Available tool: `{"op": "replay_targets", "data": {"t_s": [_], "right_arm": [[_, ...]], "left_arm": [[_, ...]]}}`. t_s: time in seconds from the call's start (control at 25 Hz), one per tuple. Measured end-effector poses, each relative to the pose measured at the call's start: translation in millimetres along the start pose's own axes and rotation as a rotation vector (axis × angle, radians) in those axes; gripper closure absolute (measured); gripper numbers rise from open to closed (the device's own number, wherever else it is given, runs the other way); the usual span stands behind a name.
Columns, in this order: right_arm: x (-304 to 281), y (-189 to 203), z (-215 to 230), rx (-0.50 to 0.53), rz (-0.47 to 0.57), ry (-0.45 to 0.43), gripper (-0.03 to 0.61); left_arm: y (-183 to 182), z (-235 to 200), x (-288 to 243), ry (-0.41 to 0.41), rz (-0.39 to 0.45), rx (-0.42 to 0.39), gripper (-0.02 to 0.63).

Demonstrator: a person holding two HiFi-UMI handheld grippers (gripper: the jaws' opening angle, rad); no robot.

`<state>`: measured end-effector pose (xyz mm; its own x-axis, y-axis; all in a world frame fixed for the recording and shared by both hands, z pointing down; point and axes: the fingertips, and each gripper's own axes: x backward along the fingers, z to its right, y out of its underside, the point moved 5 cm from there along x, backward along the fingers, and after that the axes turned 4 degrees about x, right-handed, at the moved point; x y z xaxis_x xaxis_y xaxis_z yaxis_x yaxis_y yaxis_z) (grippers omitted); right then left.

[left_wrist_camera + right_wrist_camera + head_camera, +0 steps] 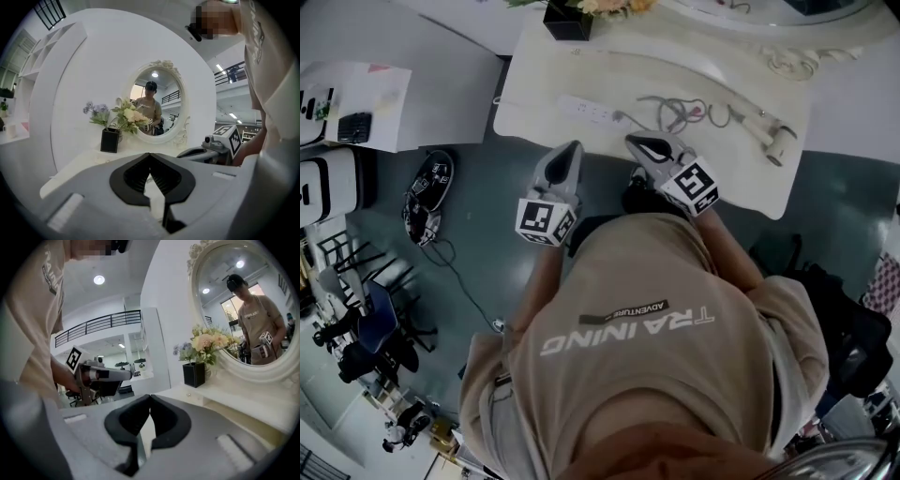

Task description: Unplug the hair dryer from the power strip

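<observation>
A white power strip [585, 109] lies on the white vanity table [544, 66], with a plug in its right end. A grey cord [680, 112] loops from there toward the white hair dryer [772, 135], which lies at the table's right. My left gripper [571, 150] hovers at the table's front edge, just in front of the strip, with its jaws closed and nothing in them. My right gripper [641, 143] hangs beside it, in front of the cord loops, also shut and empty. Each gripper's own view shows its dark pads [161, 177] [168, 420] meeting at the tips.
A black vase of flowers [110, 139] [193, 374] stands at the table's back, under an oval mirror [157, 101]. A coiled white cable [792, 62] lies far right. A black bag [848, 328] and another device [427, 192] sit on the floor.
</observation>
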<state>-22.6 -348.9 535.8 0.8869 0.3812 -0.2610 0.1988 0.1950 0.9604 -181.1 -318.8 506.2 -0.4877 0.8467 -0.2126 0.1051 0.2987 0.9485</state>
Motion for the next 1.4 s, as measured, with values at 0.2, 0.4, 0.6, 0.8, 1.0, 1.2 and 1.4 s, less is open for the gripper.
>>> {"op": "replay_targets", "data": {"t_s": [0.2,0.4,0.6,0.8,1.0,1.2,1.4], "right_arm": [[-8.0,4.6,11.3,0.107,-0.076,-0.005,0.574],[-12.8,13.6,17.3,0.036,-0.061,-0.007,0.574],[-20.8,11.2,21.4,-0.003,-0.068,0.059,0.574],[-33.4,7.3,30.7,-0.031,-0.127,0.202,0.574],[-54.0,4.2,25.6,-0.129,-0.159,0.315,0.574],[-72.9,8.6,21.2,-0.208,-0.186,0.421,0.574],[-80.4,23.4,14.5,-0.277,-0.212,0.491,0.574]], "left_arm": [[-6.7,-2.0,-31.0,0.033,-0.040,0.034,0.612],[-7.6,-17.0,-50.3,0.042,-0.073,0.014,0.612],[-13.2,-42.2,-67.4,0.096,-0.080,0.006,0.612],[-12.2,-61.2,-91.5,0.243,-0.110,-0.035,0.612],[-10.9,-77.5,-101.5,0.415,-0.173,-0.093,0.612],[10.5,-105.5,-111.6,0.506,-0.263,-0.100,0.612],[36.8,-116.6,-126.3,0.576,-0.349,-0.170,0.612]]}}
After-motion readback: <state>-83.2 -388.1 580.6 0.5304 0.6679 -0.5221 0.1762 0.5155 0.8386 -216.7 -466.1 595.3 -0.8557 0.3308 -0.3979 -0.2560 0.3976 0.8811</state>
